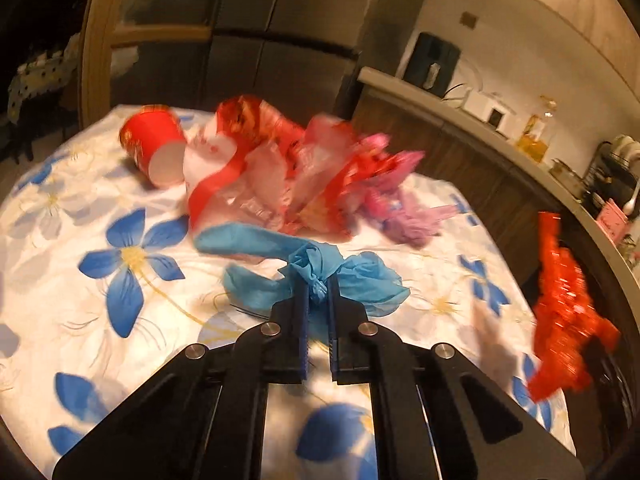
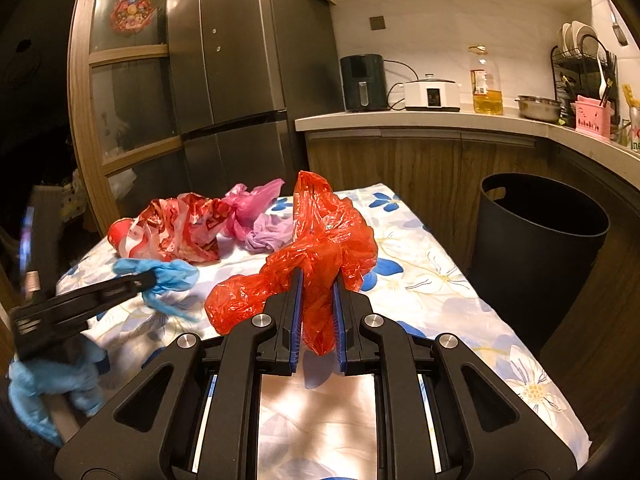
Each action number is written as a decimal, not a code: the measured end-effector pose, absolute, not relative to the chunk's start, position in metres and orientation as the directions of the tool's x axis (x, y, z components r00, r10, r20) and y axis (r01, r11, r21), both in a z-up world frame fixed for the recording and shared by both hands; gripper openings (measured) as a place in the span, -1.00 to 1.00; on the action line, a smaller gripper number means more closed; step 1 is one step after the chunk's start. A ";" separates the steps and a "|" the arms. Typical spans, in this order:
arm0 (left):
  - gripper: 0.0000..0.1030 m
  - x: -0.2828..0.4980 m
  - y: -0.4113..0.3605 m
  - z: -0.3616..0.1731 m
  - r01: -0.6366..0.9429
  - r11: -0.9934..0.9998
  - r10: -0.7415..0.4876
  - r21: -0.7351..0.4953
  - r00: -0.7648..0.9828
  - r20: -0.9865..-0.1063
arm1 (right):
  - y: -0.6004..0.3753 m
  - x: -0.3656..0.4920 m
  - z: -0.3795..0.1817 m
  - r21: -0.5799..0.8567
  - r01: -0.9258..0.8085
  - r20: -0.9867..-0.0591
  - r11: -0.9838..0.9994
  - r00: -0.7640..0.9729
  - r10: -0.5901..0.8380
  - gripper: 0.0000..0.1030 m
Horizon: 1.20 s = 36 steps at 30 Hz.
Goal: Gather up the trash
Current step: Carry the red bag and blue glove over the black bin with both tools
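My left gripper is shut on a knot of crumpled blue plastic, which hangs just over the flowered tablecloth. Seen from the right wrist, the left gripper reaches in from the left with the blue plastic at its tip. My right gripper is shut on a red plastic bag that bulges above its fingers. This red bag shows blurred at the right in the left wrist view. Behind lie a tipped red paper cup, a red-and-white bag and pink and purple bags.
A black bin stands on the floor just off the table's right side, open at the top. Behind it a counter carries appliances and an oil bottle. A tall fridge stands beyond the table's far end. Something blue and blurred shows at lower left.
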State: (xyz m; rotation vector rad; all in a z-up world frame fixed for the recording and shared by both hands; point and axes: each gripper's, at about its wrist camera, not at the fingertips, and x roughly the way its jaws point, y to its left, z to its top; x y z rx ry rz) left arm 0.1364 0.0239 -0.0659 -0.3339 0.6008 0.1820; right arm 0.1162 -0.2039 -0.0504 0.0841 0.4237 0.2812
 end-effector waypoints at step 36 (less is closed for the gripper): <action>-0.86 0.217 -0.223 0.023 0.276 0.957 -0.289 -0.091 0.874 -0.391 | -0.393 0.158 -0.005 0.143 0.100 -0.288 0.985 0.956 -0.055 -0.74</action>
